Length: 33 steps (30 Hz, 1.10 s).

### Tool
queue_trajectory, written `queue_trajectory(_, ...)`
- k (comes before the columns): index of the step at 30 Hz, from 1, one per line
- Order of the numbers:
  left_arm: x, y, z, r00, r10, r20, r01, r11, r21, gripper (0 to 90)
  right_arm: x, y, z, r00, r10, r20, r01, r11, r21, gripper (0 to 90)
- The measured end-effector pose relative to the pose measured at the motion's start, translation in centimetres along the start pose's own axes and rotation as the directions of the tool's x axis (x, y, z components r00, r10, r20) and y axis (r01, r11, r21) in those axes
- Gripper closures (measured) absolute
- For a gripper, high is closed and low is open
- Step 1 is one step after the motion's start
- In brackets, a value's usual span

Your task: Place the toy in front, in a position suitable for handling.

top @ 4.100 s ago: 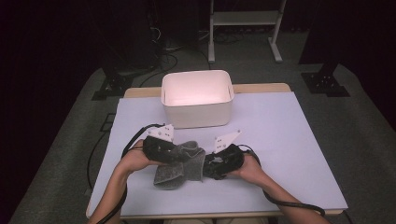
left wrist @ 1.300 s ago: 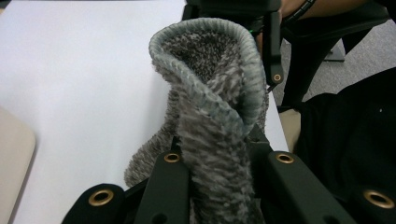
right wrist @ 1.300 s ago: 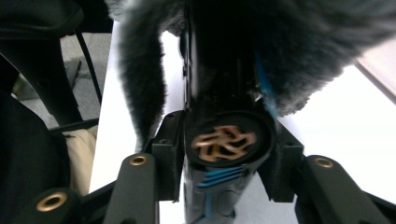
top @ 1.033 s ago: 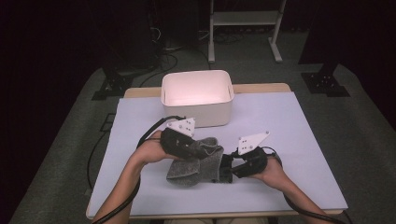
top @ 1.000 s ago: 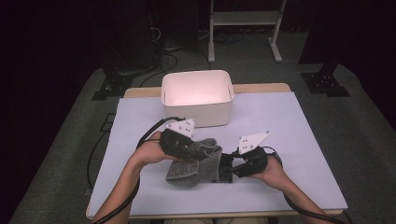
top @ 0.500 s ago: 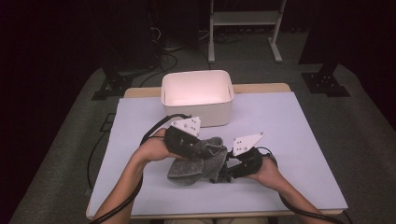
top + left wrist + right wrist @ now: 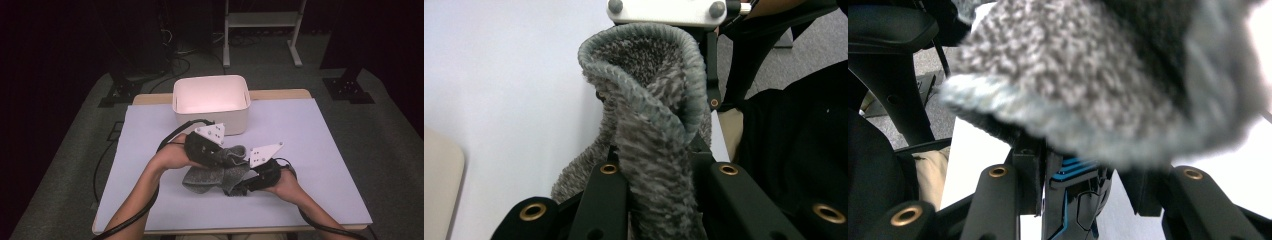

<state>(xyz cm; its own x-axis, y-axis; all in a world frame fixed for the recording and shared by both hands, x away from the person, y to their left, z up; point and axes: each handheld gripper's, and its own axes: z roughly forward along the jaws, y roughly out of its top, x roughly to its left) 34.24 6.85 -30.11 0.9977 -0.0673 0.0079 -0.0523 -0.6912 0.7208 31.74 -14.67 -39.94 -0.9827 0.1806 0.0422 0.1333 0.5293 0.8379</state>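
Note:
A fluffy grey cloth (image 7: 207, 176) is bunched between my two grippers at the near middle of the table. My left gripper (image 7: 229, 157) is shut on a fold of it and holds that fold raised; in the left gripper view the cloth (image 7: 649, 100) curls over above the jaws of the left gripper (image 7: 659, 172). My right gripper (image 7: 246, 184) sits low at the cloth's right edge. In the right gripper view the cloth (image 7: 1098, 75) drapes over the right gripper (image 7: 1079, 177), whose jaws hold a narrow black and blue object (image 7: 1073, 200). What that object is stays unclear.
A white bin (image 7: 210, 121) stands just beyond the grippers at the table's far middle. A pale mat (image 7: 310, 140) covers the tabletop, with free room left and right. Cables trail from both grippers toward the near edge. Dark stands rest on the floor behind.
My left gripper has lifted a little and shifted toward the right, drawing the cloth's fold up with it. The right gripper has hardly moved.

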Motion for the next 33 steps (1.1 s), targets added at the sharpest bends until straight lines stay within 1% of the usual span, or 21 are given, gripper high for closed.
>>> queue_trajectory(4, -0.1, -0.6, -0.5, 0.9999, -0.011, -0.007, 0.011, 0.9999, -0.004, 77.0, 0.0, -0.1, -0.3, 1.0000, -0.008, 0.006, 0.008, 1.0000, 0.005, 56.1)
queue_trajectory(7, -0.2, -1.3, -0.8, 0.9998, -0.016, -0.011, 0.016, 0.9999, 0.002, 77.0, -0.2, -0.4, -1.0, 0.9999, 0.007, 0.013, -0.007, 1.0000, 0.004, 56.1)
queue_trajectory(9, -0.1, -1.7, -0.6, 0.9997, -0.022, -0.012, 0.022, 0.9998, 0.006, 77.0, -0.5, -0.7, -1.4, 0.9994, 0.027, 0.020, -0.027, 0.9996, 0.001, 56.0)
queue_trajectory(11, 0.0, -2.0, -0.3, 0.9995, -0.032, -0.006, 0.032, 0.9995, 0.001, 77.0, -0.6, -0.9, -1.8, 0.9991, 0.036, 0.023, -0.036, 0.9994, -0.003, 56.0)
queue_trajectory(15, 0.4, -2.8, 0.6, 0.9987, -0.050, 0.012, 0.050, 0.9987, -0.011, 77.0, -0.7, -1.2, -2.1, 0.9989, 0.039, 0.025, -0.038, 0.9992, -0.007, 56.0)
queue_trajectory(18, 0.6, -3.2, 0.7, 0.9978, -0.064, 0.017, 0.065, 0.9977, -0.018, 76.9, -0.7, -1.4, -2.3, 0.9987, 0.044, 0.025, -0.044, 0.9990, -0.008, 56.0)
queue_trajectory(19, 0.6, -3.3, 0.7, 0.9977, -0.066, 0.015, 0.066, 0.9977, -0.014, 77.0, -0.7, -1.4, -2.3, 0.9988, 0.043, 0.025, -0.042, 0.9991, -0.010, 56.0)
queue_trajectory(22, 0.6, -3.1, 0.7, 0.9978, -0.063, 0.017, 0.064, 0.9979, -0.012, 76.9, -0.7, -1.4, -2.3, 0.9987, 0.045, 0.023, -0.045, 0.9989, -0.013, 56.0)
queue_trajectory(26, 0.7, -2.4, 0.7, 0.9987, -0.050, 0.011, 0.050, 0.9987, -0.010, 76.9, -0.8, -1.2, -2.0, 0.9988, 0.045, 0.021, -0.045, 0.9990, -0.009, 55.9)
queue_trajectory(28, 0.7, -1.9, 0.6, 0.9990, -0.043, 0.012, 0.043, 0.9990, -0.015, 76.9, -0.8, -1.1, -1.9, 0.9986, 0.048, 0.020, -0.048, 0.9988, -0.008, 55.9)
queue_trajectory(29, 0.7, -1.7, 0.5, 0.9994, -0.032, 0.013, 0.033, 0.9993, -0.018, 76.9, -0.8, -1.0, -1.9, 0.9989, 0.043, 0.021, -0.043, 0.9991, -0.005, 55.9)
queue_trajectory(31, 0.6, -1.2, 0.3, 0.9994, -0.026, 0.021, 0.027, 0.9988, -0.041, 76.9, -0.7, -0.8, -1.7, 0.9993, 0.031, 0.021, -0.031, 0.9995, -0.001, 55.9)
queue_trajectory(33, 0.5, -0.7, 0.3, 0.9996, -0.016, 0.022, 0.017, 0.9989, -0.043, 76.9, -0.5, -0.6, -1.4, 0.9996, 0.023, 0.017, -0.023, 0.9997, 0.003, 56.0)
